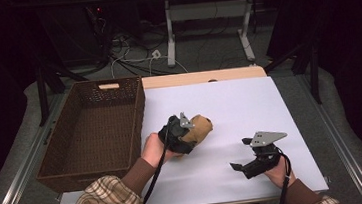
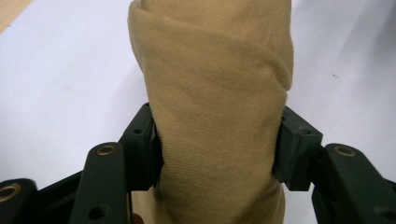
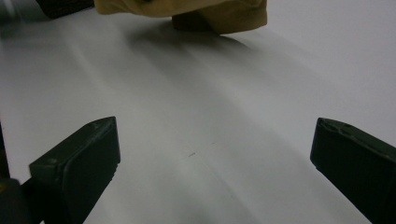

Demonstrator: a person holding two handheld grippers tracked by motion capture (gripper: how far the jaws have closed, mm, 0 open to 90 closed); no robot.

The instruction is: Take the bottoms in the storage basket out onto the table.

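Cloth roll (image 1: 199, 128), tan, soft and likely light, sits clamped mid-length in the left gripper (image 1: 188, 131) just above the white bench (image 1: 230, 107) beside the basket (image 1: 94, 130); right gripper (image 1: 240, 166) rests wide, empty.

**Plaid sleeves, black grippers**

The person wears a tan-and-brown plaid shirt with brown knit cuffs. The left gripper (image 1: 188, 131) and right gripper (image 1: 239, 166) are black, with brass-ringed screw holes, trailing black cables and grey three-cornered top plates.
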